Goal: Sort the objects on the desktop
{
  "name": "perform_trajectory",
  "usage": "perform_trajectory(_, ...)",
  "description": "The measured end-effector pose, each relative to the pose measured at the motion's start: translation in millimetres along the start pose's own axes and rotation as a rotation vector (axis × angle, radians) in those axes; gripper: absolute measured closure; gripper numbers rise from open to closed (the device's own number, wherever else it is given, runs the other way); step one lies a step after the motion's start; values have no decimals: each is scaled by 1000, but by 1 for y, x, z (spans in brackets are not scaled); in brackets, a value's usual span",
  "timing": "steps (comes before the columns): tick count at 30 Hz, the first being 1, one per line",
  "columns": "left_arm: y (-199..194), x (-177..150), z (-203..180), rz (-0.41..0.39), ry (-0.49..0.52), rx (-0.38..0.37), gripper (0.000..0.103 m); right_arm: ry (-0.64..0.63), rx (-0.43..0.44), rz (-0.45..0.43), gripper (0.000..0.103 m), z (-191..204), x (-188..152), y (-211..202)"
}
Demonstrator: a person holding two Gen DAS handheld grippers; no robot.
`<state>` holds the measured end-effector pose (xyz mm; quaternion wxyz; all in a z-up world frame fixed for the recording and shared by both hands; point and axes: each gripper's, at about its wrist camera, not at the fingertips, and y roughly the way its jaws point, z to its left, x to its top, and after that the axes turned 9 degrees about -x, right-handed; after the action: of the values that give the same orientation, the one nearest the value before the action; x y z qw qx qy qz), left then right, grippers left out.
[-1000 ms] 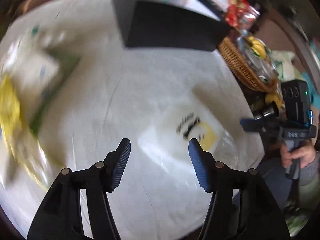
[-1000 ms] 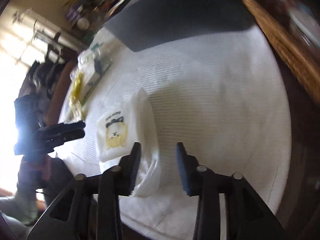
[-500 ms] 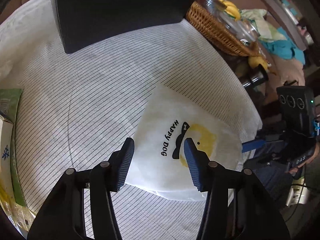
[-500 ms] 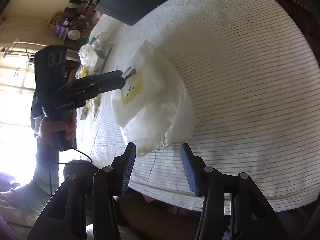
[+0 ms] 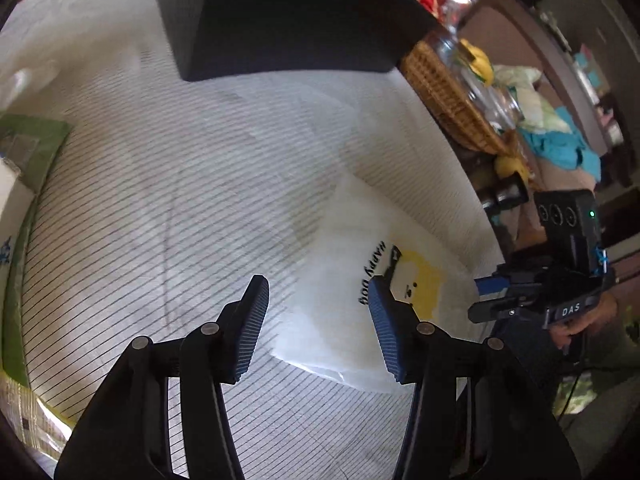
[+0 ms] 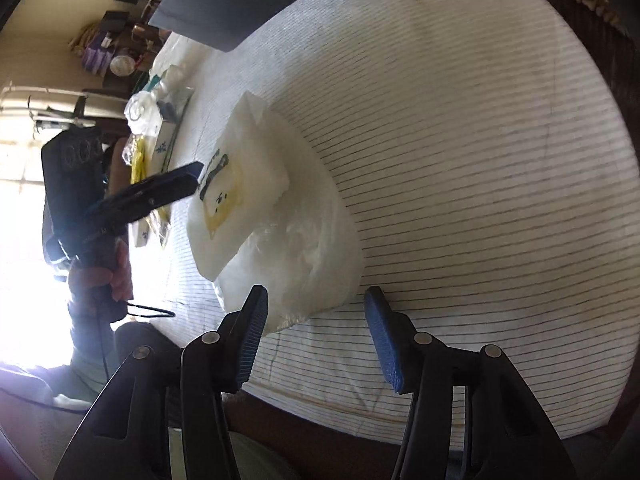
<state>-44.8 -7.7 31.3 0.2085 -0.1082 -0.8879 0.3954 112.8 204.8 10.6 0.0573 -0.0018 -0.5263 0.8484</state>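
Hovering over the white bag (image 5: 360,304) near the striped cloth's (image 5: 160,200) front edge, your left gripper (image 5: 316,320) stands half-wide and empty, your right gripper (image 6: 316,332) opening, also empty. Pinching only loose film could let it slip or drag.

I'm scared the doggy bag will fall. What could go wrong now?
The bag lies near the table edge, so a nudge might slide it off. It looks thin and crinkly, so the left tongs might pinch only one layer. The right tongs are opening, with nothing gripped yet.
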Motion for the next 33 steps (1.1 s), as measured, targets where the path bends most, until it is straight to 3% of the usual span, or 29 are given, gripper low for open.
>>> perform_trajectory(5,-21,-17,6,-75,-126,-36,55,-67,-117,-129,50,0,9,-31)
perform_trajectory(9,-22,-44,6,-91,-246,-73,53,-209,-97,-235,50,12,29,-47)
perform_trajectory(13,-14,-69,3,-123,-387,-159,53,-339,-2,-193,49,24,55,-27)
perform_trajectory(18,8,-82,4,-168,-563,-294,52,-377,81,-105,49,27,79,9)
perform_trajectory(21,23,-80,3,-190,-609,-263,53,-390,77,-60,57,27,81,23)
perform_trajectory(23,28,-77,1,-208,-610,-240,54,-402,93,-47,76,31,81,27)
perform_trajectory(24,30,-75,-1,-222,-604,-228,57,-404,88,-35,79,33,80,30)
perform_trajectory(25,31,-74,-3,-224,-599,-205,69,-412,76,-31,82,36,78,32)
perform_trajectory(28,36,-71,-8,-207,-567,-146,83,-440,58,-57,86,46,73,30)
perform_trajectory(33,35,-71,-10,-190,-566,-85,84,-487,19,-111,91,58,61,20)
